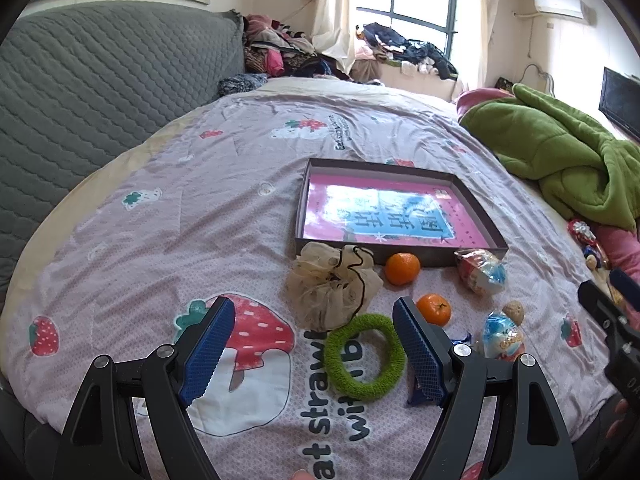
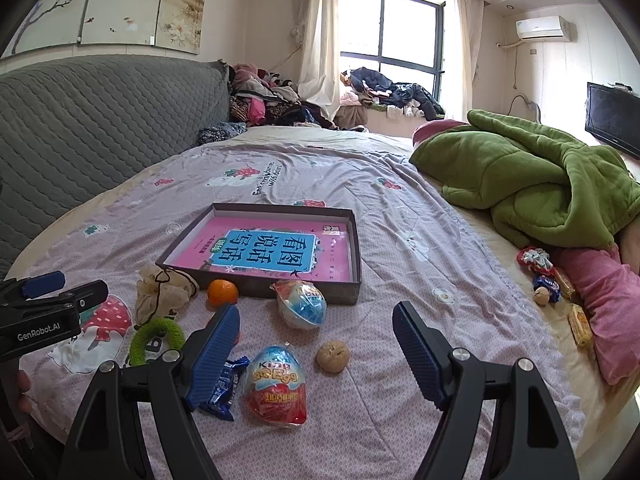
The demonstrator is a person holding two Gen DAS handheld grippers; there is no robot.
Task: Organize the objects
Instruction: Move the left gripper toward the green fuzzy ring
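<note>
The left hand-held gripper (image 1: 310,350), jaws wide open, should descend squarely over the fuzzy green ring-shaped hair tie (image 1: 365,357) between its fingers before closing.

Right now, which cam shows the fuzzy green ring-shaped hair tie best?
Left wrist: the fuzzy green ring-shaped hair tie lies whole between the open left gripper fingers. Right wrist shows only its upper arc, partly behind that gripper's blue finger.

A bed (image 2: 400,208) spread with a strawberry-print cover is backed by a grey quilted headboard (image 2: 100,120). Daylight is admitted through a dark-framed window (image 2: 400,32) flanked by cream curtains (image 2: 316,36). An air conditioner (image 2: 542,27) is mounted high on the right wall, a dark screen (image 2: 612,118) below it.
</note>
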